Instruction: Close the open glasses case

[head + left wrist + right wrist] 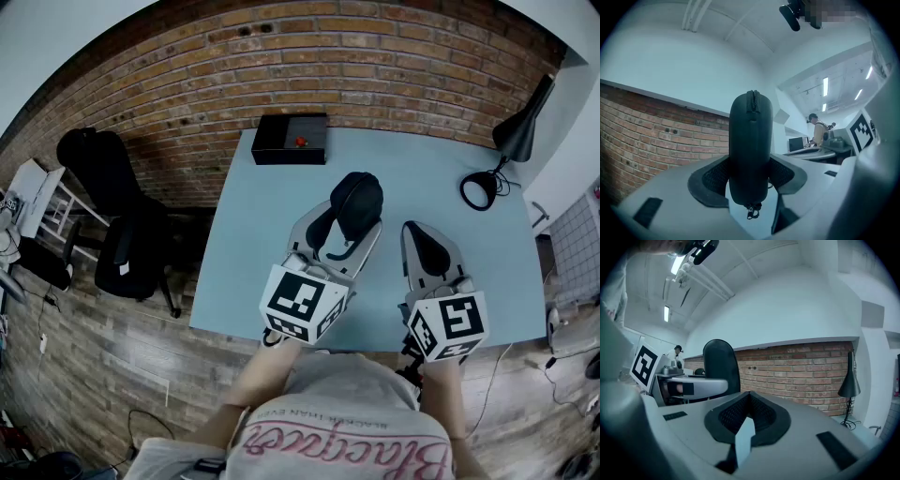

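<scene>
Glasses case [357,205], black and standing on end, is sitting clamped between the jaws of the left gripper [349,223] over the middle of the table [272,234], its zipper edge looking drawn shut in the left gripper view. Right gripper [427,251] is hovering just beside it toward the near right edge, jaws pressed together and gripping nothing. Bare tabletop is lying open all around both grippers, with only a black box [290,139] sitting closed at the far left corner and a black lamp [511,141] standing by the far right corner.
</scene>
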Available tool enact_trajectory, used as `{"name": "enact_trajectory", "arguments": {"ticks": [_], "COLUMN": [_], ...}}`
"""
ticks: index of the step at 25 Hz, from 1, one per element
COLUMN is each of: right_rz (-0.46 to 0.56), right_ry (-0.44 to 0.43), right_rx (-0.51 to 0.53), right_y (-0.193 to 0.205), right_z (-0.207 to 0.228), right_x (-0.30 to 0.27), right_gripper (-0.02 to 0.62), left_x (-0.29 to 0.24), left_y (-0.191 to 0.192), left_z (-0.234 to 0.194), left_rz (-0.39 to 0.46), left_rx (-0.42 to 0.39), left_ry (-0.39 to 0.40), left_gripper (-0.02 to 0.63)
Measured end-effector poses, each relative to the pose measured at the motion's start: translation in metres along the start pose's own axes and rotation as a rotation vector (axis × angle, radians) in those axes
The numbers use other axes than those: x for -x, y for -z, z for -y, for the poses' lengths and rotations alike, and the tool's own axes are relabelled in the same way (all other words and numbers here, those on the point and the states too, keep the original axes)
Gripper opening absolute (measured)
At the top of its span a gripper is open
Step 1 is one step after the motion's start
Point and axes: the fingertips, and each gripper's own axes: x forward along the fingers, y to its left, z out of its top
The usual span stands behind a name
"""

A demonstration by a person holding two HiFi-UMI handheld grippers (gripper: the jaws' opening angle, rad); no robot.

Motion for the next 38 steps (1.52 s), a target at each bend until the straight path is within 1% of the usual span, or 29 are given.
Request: {"name": "enact_trajectory", "arguments": {"ticks": [6, 9, 11, 15, 19, 22, 26, 28, 31, 33, 35, 38], "right_rz": [-0.001, 0.023, 0.026, 0.017, 0.012, -0.002, -0.027, -0.028, -0.025, -0.033, -0.047, -0.061], "right_ry": [0.033, 0.034, 0.033, 0.022, -0.006, -0.015, -0.033, -0.052, -0.080, -0.099, -0.126, -0.183], "right_rx": [-0.016, -0.032, -0.043, -0.033, -0.030, -0.039, -0.051, -0.045, -0.035, -0.042, -0.061, -0.077], "right_y": [0.003, 0.002, 0.002, 0.005, 0.007, 0.011, 0.015, 0.016, 0.015, 0.017, 0.020, 0.025], "right_z": [0.002, 0.002, 0.002, -0.002, -0.008, -0.012, -0.019, -0.024, -0.031, -0.035, -0.040, -0.053], "right_x": [0.004, 0.005, 0.006, 0.006, 0.007, 0.005, 0.003, 0.002, 0.001, 0.000, -0.001, -0.005], "right_gripper": [0.018, 0.018, 0.018, 0.018, 0.018, 0.018, 0.018, 0.018, 0.018, 0.018, 0.020, 0.020], "left_x": [0.001, 0.000, -0.001, -0.001, -0.002, -0.006, -0.011, -0.014, -0.017, -0.019, -0.020, -0.021], "left_y": [-0.001, -0.002, -0.002, -0.005, -0.010, -0.016, -0.024, -0.023, -0.018, -0.013, -0.011, -0.008], "left_z": [0.003, 0.003, 0.001, -0.004, -0.006, -0.006, -0.004, -0.008, -0.018, -0.023, -0.026, -0.028], "left_rz": [0.003, 0.004, 0.006, 0.015, 0.026, 0.042, 0.035, 0.020, -0.006, -0.020, -0.029, -0.043], "left_rx": [-0.001, 0.002, 0.023, 0.110, 0.147, 0.229, 0.288, 0.356, 0.477, 0.543, 0.581, 0.596], "left_ry": [0.012, 0.016, 0.023, 0.041, 0.054, 0.081, 0.109, 0.104, 0.079, 0.061, 0.046, 0.031], "left_gripper": [0.249, 0.249, 0.249, 0.249, 0.249, 0.249, 0.249, 0.249, 0.249, 0.249, 0.249, 0.249]}}
